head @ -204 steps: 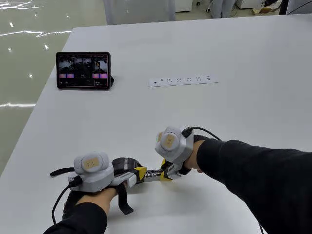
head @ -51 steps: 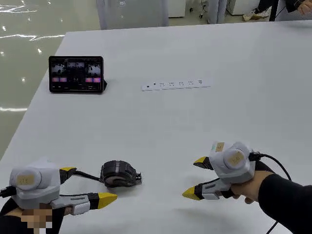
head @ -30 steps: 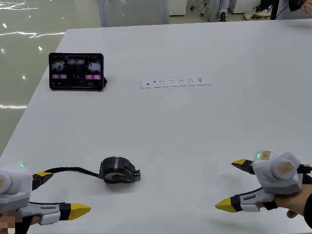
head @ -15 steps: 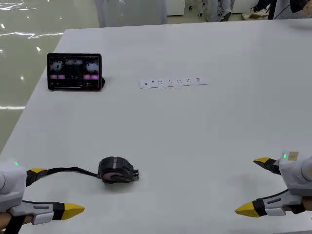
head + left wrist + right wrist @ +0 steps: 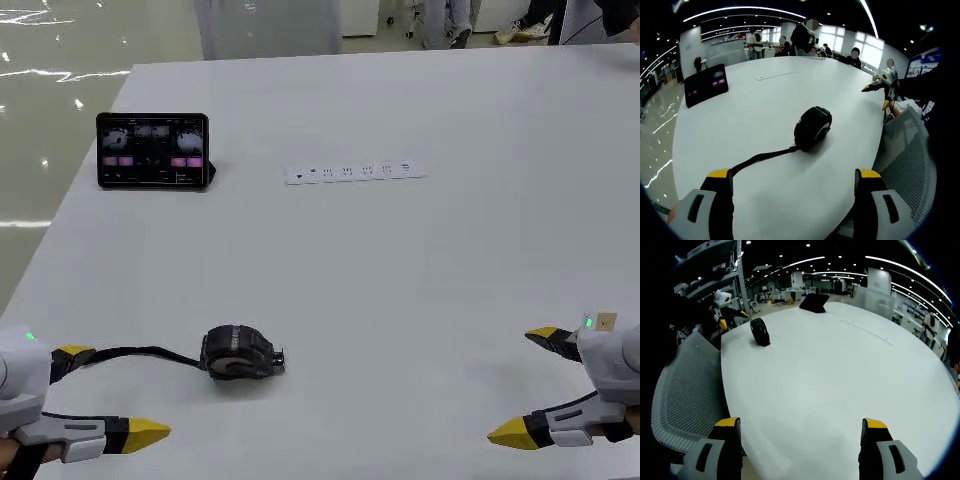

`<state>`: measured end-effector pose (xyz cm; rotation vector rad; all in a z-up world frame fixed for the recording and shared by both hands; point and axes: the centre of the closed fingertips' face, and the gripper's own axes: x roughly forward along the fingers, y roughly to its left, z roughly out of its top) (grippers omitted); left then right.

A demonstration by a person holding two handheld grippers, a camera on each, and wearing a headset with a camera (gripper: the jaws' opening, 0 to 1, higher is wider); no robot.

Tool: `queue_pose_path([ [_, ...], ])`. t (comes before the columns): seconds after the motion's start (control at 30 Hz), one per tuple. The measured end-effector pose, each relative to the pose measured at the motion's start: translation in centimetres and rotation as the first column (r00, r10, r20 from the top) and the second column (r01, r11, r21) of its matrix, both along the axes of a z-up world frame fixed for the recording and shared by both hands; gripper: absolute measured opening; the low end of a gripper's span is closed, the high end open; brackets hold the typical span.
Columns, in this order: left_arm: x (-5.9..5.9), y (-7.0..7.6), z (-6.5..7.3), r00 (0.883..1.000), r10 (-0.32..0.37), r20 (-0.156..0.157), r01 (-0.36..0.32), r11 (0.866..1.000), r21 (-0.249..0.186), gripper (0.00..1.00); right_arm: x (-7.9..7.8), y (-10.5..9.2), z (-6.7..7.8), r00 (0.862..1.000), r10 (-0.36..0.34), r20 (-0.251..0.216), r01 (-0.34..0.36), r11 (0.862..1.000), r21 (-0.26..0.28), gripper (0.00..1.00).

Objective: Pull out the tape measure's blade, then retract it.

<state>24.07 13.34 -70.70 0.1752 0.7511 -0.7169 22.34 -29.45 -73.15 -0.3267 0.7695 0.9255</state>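
Withdrawn apart, left gripper (image 5: 112, 392) and right gripper (image 5: 525, 383) gape empty; tape measure (image 5: 240, 352) seemingly retracted.

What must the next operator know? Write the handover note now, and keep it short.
Left gripper: open, empty. The strap runs up to one of its jaws; contact unclear.
Right gripper: open, empty, well off to the right of the tape.
Tape measure: lying free on the table, no blade showing.
Done: earlier both grippers held the tape with some blade out; it is back in and both have let go.
Left: nothing apparent; the job looks finished.
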Motion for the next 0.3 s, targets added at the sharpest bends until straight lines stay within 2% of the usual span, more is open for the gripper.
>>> queue_pose_path([
  [0.3,-0.10,0.17,-0.14,1.000,-0.006,-0.013,0.006,1.000,0.005,0.99,0.02,-0.13,0.21,1.000,-0.005,-0.001,0.005,1.000,-0.003,0.99],
])
